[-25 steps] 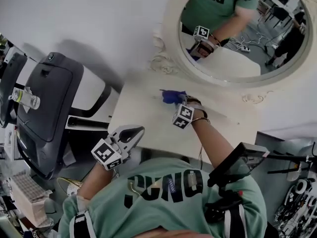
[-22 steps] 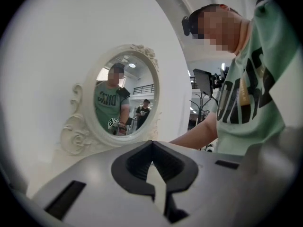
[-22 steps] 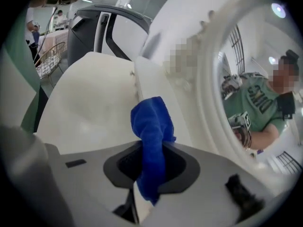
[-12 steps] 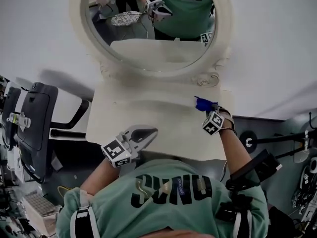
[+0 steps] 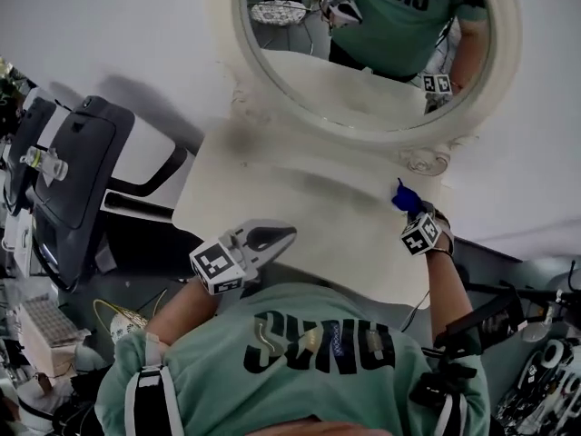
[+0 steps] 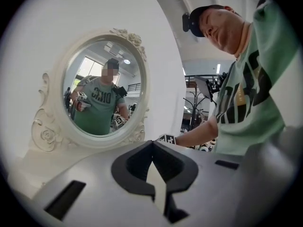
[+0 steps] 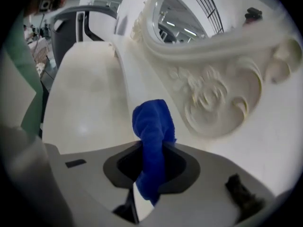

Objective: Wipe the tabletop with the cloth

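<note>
A blue cloth [image 7: 152, 141] is bunched between the jaws of my right gripper [image 7: 150, 148], which is shut on it. In the head view the cloth [image 5: 405, 197] sits at the far right of the cream tabletop [image 5: 290, 216], close under the mirror's carved base [image 5: 422, 162]. The right gripper [image 5: 410, 209] is there with it. My left gripper [image 5: 272, 237] hovers over the near edge of the tabletop, jaws together and holding nothing. In its own view the left gripper [image 6: 152, 148] points at the mirror [image 6: 102, 96].
An oval mirror [image 5: 363, 44] in an ornate cream frame stands at the back of the table against a white wall. A dark grey chair [image 5: 77, 180] stands to the left. Cables and stands crowd the floor at the right [image 5: 536, 371].
My right gripper has carried the cloth rightward across the tabletop, from the middle to the far right near the mirror's base. The left gripper has stayed at the near edge.
</note>
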Tool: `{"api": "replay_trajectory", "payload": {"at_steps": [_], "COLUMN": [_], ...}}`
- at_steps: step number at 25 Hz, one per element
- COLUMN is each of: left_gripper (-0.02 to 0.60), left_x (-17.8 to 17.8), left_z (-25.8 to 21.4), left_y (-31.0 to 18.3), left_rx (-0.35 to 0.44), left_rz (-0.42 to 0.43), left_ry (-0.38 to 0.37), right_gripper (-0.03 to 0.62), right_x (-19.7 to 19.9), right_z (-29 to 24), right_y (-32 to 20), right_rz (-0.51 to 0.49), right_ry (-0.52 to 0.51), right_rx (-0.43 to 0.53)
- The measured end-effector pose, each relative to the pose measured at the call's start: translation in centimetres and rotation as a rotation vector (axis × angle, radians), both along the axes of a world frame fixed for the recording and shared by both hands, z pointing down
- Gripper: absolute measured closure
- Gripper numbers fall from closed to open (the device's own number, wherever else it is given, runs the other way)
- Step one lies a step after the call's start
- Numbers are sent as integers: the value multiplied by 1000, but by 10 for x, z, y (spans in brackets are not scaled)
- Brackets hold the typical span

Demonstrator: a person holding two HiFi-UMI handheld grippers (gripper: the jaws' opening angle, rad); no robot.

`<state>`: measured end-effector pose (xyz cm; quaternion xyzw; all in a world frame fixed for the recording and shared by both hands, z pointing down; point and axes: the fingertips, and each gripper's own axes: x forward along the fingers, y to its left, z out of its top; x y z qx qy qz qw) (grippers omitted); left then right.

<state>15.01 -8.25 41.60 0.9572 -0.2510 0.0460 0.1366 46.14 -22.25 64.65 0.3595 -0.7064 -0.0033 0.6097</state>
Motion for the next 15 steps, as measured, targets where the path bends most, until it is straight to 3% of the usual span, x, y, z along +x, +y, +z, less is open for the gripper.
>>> {"api": "replay_trajectory", "payload": {"at_steps": [4, 9, 12, 15], "left_gripper": [572, 572, 572, 572], "left_x": [-90, -229, -304, -357], "left_z": [18, 38, 50, 53], "left_y": [-3, 2, 15, 24], "left_rx": [-38, -76, -128, -152], "left_rz": [-88, -172, -260, -338], "left_ry": [41, 25, 11, 9], "right_gripper": [516, 516, 514, 514], "right_x": [-216, -493, -597, -644], "right_z": [-5, 41, 67, 88], "right_y": [3, 4, -6, -17], "right_rz": [-264, -524, -535, -488], "right_ry": [-200, -227, -203, -170], "right_rx": [-34, -86, -101, -125]}}
